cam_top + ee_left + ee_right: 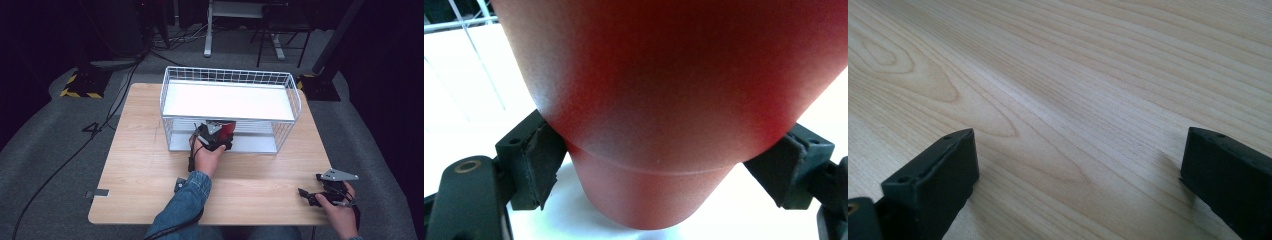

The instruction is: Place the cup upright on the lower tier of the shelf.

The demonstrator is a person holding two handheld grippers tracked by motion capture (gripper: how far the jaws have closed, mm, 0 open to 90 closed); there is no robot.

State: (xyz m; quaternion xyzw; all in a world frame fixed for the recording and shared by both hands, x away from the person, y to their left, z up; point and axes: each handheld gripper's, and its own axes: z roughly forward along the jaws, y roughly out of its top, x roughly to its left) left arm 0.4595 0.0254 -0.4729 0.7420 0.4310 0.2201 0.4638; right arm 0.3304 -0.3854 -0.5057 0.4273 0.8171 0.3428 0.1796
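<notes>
Red cup (644, 125) — clamped between left gripper (216, 136) jaws, inside wire rack's (230, 107) lower shelf. Right gripper (320, 192) jaws spread wide — low over wooden table (1058, 100), holding nothing.

A lab: dark curtains, floor cables (60, 165), taped stand base (82, 85).

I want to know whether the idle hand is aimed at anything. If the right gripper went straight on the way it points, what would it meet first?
Probably nothing but bare wooden table: the right gripper, jaws open, points left along the near edge, where the way looks free.
</notes>
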